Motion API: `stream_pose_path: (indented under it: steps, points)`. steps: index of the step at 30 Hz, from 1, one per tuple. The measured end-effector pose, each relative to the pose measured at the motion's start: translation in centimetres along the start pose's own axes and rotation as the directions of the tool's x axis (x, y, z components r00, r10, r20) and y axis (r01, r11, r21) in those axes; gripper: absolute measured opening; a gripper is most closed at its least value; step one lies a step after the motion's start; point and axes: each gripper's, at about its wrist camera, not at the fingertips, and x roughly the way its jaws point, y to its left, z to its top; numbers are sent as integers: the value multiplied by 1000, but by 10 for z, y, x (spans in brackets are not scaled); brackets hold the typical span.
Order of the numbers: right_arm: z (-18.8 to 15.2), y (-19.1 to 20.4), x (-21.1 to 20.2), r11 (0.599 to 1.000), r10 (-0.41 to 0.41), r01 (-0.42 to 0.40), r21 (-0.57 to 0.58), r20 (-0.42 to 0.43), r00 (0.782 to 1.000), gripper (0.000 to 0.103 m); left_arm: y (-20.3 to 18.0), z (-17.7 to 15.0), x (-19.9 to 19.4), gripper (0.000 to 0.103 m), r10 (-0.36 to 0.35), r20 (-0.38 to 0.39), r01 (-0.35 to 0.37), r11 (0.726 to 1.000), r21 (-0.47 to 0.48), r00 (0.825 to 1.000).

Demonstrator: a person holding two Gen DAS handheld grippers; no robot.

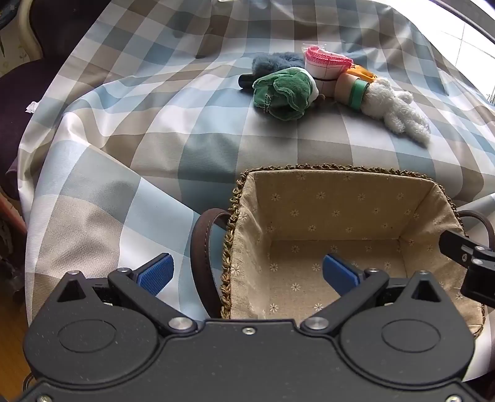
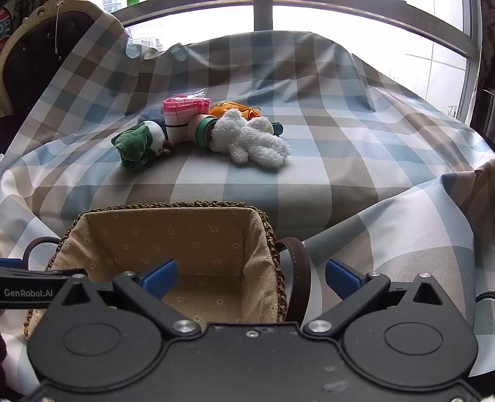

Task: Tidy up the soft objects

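A pile of soft things lies on the checked cloth beyond a woven basket [image 1: 235,198] [image 2: 272,235] with a floral fabric lining, which holds nothing. The pile has a green and white plush [image 1: 283,92] [image 2: 139,143], a white fluffy plush [image 1: 393,108] [image 2: 250,139], a pink-edged white roll [image 1: 324,66] [image 2: 182,114], a blue fuzzy item [image 1: 275,60] [image 2: 151,117] and an orange item [image 1: 362,71] [image 2: 232,109]. My left gripper [image 1: 247,272] is open over the basket's left rim. My right gripper [image 2: 252,278] is open over its right rim. Both hold nothing.
Cardboard tape rolls [image 1: 348,88] [image 2: 201,128] lie in the pile. The basket has brown leather handles [image 1: 201,247] [image 2: 298,266]. A dark chair [image 1: 18,92] stands left of the cloth. A window [image 2: 340,18] is behind.
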Motion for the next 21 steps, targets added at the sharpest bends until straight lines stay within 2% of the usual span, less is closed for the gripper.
stream_pose_path:
  steps: [9,10,21]
  points:
    - [0,0,0,1000,-3,3,-5,1,1000,102,1,-2,-5,99,-3,21,3,1000,-8,1000]
    - [0,0,0,1000,-3,3,-4,2,1000,102,1,-1,2,99,1,0,-1,1000,0,1000]
    - [-1,0,-1,1000,-2,2,-3,3,1000,102,2,-1,-2,99,9,5,-9,1000,1,1000]
